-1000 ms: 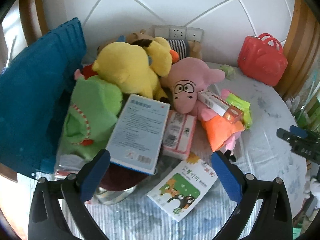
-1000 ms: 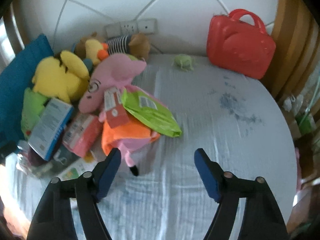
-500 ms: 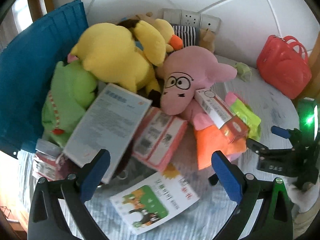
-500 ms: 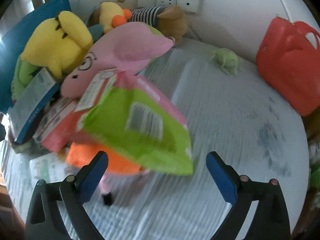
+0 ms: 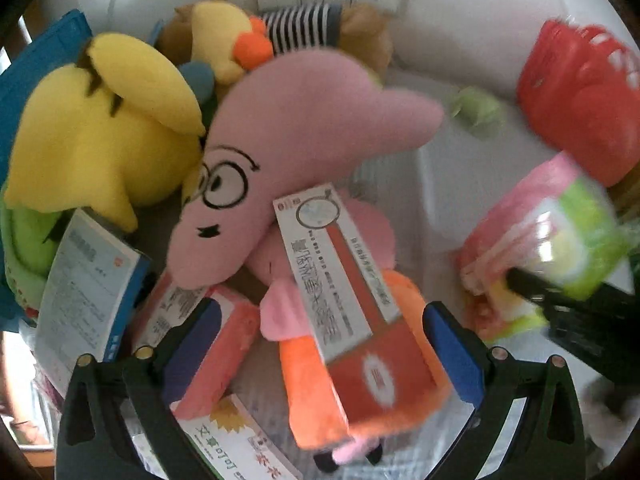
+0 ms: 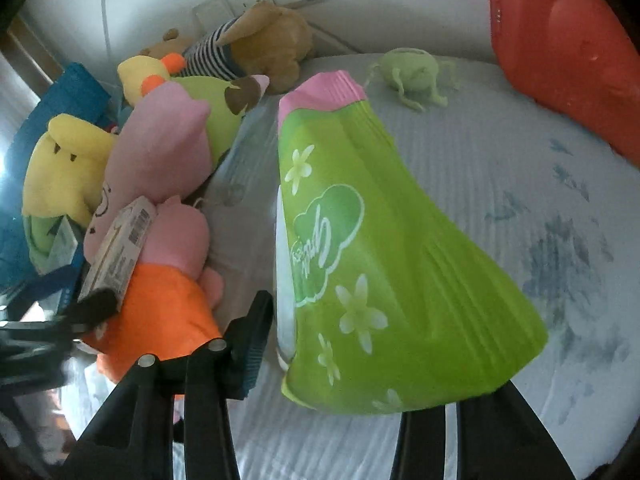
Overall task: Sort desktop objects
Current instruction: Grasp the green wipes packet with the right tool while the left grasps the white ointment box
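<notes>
Mid-sort, one item already lifted: right gripper (image 6: pixel 360 364) clamped on the green tissue pack (image 6: pixel 360 248), held clear above the bench (image 6: pixel 500 184), well apart from the toy pile. Left gripper (image 5: pixel 320 344) spread wide, straddling the red-and-white carton (image 5: pixel 348 296) lying atop the pink pig plush (image 5: pixel 280 152) and its orange dress (image 5: pixel 316 376). Carton seemingly loose, though blur leaves contact with either pad unclear. Next, probably: carrying the pack to open cloth near the red case (image 6: pixel 568 48), setting it flat, then closing on the carton across its narrow sides without pinching plush beneath. Blue-edged box (image 5: pixel 86 292) and pink packet (image 5: pixel 212 360) waiting just left of the carton, half buried.
</notes>
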Available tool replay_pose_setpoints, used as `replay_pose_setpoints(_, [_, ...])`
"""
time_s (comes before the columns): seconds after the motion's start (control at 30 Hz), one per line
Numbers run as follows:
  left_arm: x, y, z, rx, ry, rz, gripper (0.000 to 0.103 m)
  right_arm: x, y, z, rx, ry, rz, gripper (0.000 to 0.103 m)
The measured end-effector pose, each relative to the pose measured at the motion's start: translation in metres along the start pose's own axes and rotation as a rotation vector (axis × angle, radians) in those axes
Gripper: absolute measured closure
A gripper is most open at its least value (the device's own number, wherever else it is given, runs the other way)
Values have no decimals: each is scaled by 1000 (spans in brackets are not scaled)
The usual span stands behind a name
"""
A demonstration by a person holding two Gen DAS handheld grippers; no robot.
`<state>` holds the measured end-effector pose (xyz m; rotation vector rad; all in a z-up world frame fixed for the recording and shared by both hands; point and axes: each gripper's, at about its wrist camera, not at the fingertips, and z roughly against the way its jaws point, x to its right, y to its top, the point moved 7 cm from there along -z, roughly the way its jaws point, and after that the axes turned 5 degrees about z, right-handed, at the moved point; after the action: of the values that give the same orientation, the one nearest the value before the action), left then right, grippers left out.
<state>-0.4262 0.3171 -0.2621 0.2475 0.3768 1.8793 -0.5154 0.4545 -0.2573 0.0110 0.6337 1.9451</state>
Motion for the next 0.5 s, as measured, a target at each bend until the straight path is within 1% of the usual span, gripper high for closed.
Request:
replay_pose_setpoints(0.03, [-2, 0, -4, -10, -15, 11, 10, 0, 1, -2, 5, 4, -1, 60])
replay_pose_setpoints(0.1, [-5, -1, -12, -27, -53, 37, 17, 1, 2, -8, 14, 11, -5, 59])
replay_pose_setpoints(0.13, [-6, 0, -11, -23, -84, 48, 27, 0, 3, -11, 16, 16, -9, 59])
replay_pose_setpoints(0.17, [-6, 1, -10, -19, -105, 50, 40, 0, 4, -13, 15, 17, -12, 59])
replay_pose_setpoints(0.2, [-5, 0, -8, -16, -115, 47, 45, -2, 4, -14, 15, 15, -14, 59])
replay_pose_setpoints(0.23, [-4, 0, -5, -12, -125, 42, 53, -3, 4, -16, 14, 13, -15, 59])
replay_pose_setpoints(0.3, [-3, -2, 1, -1, -135, 28, 56, -7, 6, -11, 16, 13, -17, 61])
replay_pose_setpoints(0.33, [-3, -3, 6, 8, -134, 17, 60, -9, 8, -7, 21, 14, -18, 62])
replay_pose_setpoints(0.37, [-3, -4, 10, 16, -133, 7, 62, -11, 9, -3, 27, 14, -18, 63])
replay_pose_setpoints(0.5, [-9, -13, 30, 36, -142, 0, 62, -23, 11, 19, 53, 1, -6, 65])
